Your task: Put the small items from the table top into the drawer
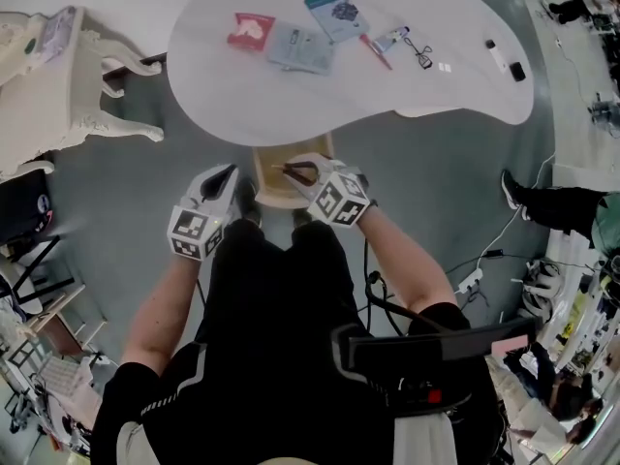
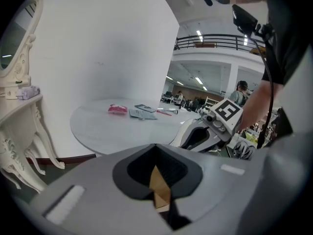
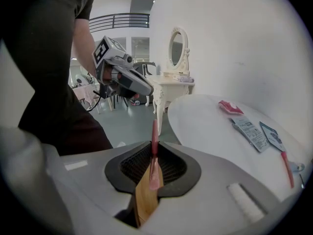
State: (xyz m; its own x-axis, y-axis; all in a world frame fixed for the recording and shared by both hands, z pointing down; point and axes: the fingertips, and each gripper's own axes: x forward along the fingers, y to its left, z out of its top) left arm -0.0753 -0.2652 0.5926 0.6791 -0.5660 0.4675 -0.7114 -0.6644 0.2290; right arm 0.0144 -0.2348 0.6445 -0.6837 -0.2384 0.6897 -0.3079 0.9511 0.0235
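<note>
One slim pink stick at the drawer, most of the items left to move

My right gripper point(image 3: 154, 168) is clamped on a slim pink stick point(image 3: 154, 146), with the open wooden drawer point(image 1: 281, 194) directly beneath its jaws. I judge this item close to being dropped in. The stick's long axis runs in line with the jaws, and its free end points straight ahead of the fingertips, away from me. My left gripper point(image 2: 159, 180) sits just beside the right one, jaws pressed together on nothing. I cannot see anything lying inside the drawer. Farther ahead of both grippers, the desk point(image 1: 387, 95) carries a red packet point(image 1: 251, 29), grey sachets point(image 1: 301, 48), a blue packet point(image 1: 335, 14), a red pen point(image 1: 377, 51), an eyelash curler point(image 1: 421, 52) and some small pieces point(image 1: 496, 54). By my reckoning most of the job remains.
</note>
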